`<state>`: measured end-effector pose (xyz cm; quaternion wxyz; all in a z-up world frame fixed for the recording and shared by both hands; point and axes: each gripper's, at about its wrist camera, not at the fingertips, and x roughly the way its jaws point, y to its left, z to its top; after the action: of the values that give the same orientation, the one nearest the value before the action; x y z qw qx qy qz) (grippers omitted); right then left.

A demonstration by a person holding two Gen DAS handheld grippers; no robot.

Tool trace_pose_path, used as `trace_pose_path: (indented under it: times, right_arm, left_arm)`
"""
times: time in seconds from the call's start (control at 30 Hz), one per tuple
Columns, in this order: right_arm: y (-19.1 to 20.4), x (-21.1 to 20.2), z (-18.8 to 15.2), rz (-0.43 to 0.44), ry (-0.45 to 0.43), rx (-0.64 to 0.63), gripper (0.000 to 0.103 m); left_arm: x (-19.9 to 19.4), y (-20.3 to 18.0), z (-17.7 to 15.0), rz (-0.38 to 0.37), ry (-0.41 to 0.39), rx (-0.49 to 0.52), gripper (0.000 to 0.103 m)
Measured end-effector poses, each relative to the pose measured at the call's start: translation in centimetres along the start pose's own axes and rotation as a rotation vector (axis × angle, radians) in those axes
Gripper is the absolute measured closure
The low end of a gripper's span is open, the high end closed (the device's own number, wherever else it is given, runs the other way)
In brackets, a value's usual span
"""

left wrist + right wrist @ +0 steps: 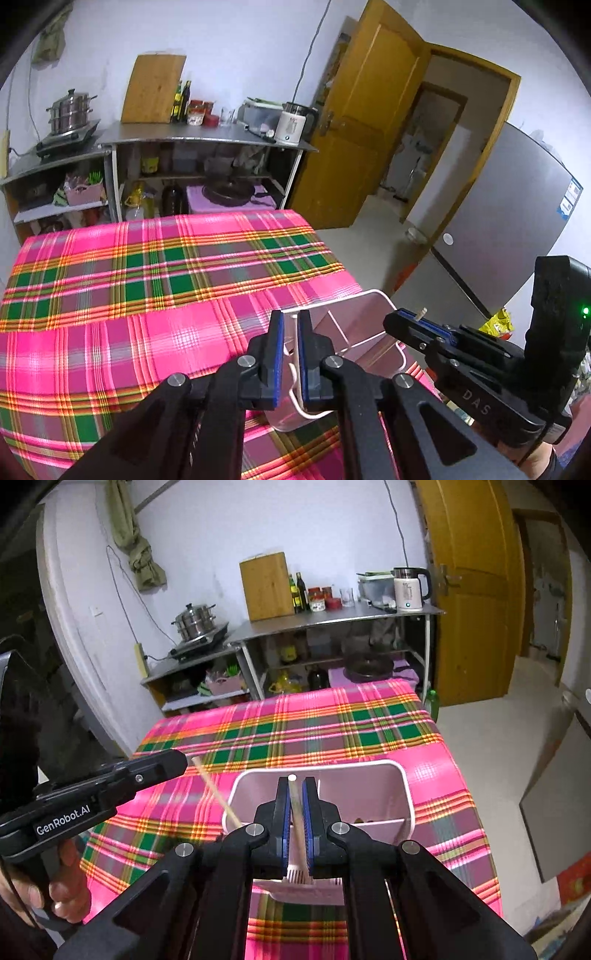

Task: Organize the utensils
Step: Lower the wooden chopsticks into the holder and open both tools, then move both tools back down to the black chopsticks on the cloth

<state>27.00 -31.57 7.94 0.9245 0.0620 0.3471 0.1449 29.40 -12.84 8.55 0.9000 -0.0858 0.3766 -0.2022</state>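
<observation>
- Your right tongs are clamped on a pale wooden chopstick that runs up between the blue pads; its round tip shows just above the tongs, over the pink plastic utensil holder.
- Your left tongs are clamped on a second wooden chopstick; it slants down from them to the holder's left rim.
- The holder stands near the close edge of the desk, which is covered in pink and green plaid cloth.
- To seat both sticks, I judge you should aim each lower end inside the rim, well clear of the divider wall, and part the pads only once the end is below the rim, or a stick may tip out onto the cloth.
- The right wrist view shows both chopsticks and the hand on the left handle.
- The left wrist view shows almost nothing of its own stick; it does show the divider and the other stick's tip.
</observation>
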Motion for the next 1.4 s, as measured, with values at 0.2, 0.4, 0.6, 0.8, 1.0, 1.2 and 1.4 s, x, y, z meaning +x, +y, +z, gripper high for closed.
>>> trace_pose_path:
  times: [0.2,0.4,0.6,0.8,1.0,1.2,1.4]
  right_arm:
    - [0.0,-1.8,0.2,-0.022,-0.047,-0.002,0.074]
    - [0.1,-4.5,0.0,-0.017,-0.098,0.009,0.065]
    - [1.4,-6.9,-2.0,0.006,-0.118,-0.005,0.065]
    - [4.2,-8.0,-5.0,0.058,-0.102,-0.069,0.065]
    - [6.6,-7.6,-8.0,0.096,-0.064,-0.121,0.065]
    - [7.7,-6.3,-10.1,0.121,-0.014,-0.126,0.065]
    - [8.7,-4.7,-11.3,0.138,0.034,-0.142,0.069]
  left_arm:
    - [-2.5,0.5,0.1,0.001,-0.048,0.007,0.088]
    - [-6.0,1.4,-1.1,0.019,-0.101,0.014,0.086]
    - [-9.4,3.0,-4.2,0.051,-0.138,0.019,0.086]
    - [-11.8,4.9,-8.5,0.103,-0.145,0.005,0.086]
    - [-12.5,7.1,-13.2,0.139,-0.091,-0.028,0.086]
    - [-12.2,9.8,-17.2,0.163,-0.038,-0.097,0.086]
    - [-11.0,11.5,-18.8,0.17,0.004,-0.159,0.086]
